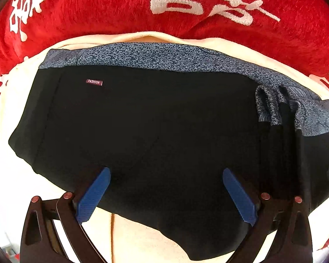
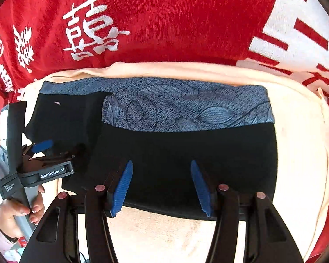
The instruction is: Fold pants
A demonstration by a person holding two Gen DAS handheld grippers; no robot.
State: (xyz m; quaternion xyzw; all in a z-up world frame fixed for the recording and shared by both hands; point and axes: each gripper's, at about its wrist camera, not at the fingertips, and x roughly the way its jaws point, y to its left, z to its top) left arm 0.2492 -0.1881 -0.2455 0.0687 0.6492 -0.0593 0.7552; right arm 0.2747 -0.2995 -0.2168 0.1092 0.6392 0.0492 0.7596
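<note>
Red plush cloth (image 2: pixel 175 22) with white woven characters covered the background, and a cream pad (image 2: pixel 296 131) lay on top of it. On the pad sat the pants (image 2: pixel 186 157), black and matte, already folded into a compact block with a wide waistband (image 2: pixel 186 107) of speckled blue fabric traced with dark leaf outlines along the far edge. A small maroon label (image 1: pixel 94 82) reading FASHION showed on the black cloth near the left end. Blue-patterned loops (image 1: pixel 272 105) stood at the right of the left wrist view, where layered black folds ran together and could not be told apart. The fisheye rim cut off the pants' right end there.

The left gripper (image 1: pixel 166 192) hung over the near edge of the pants, jaws spread apart, its ribbed blue pads (image 1: pixel 94 197) clear of the fabric with nothing between them. The right gripper (image 2: pixel 162 186) likewise hovered above the near hem with jaws parted and empty. A hand (image 2: pixel 19 210) gripping the left tool's grey handle showed at the lower left of the right wrist view, partly cut off.
</note>
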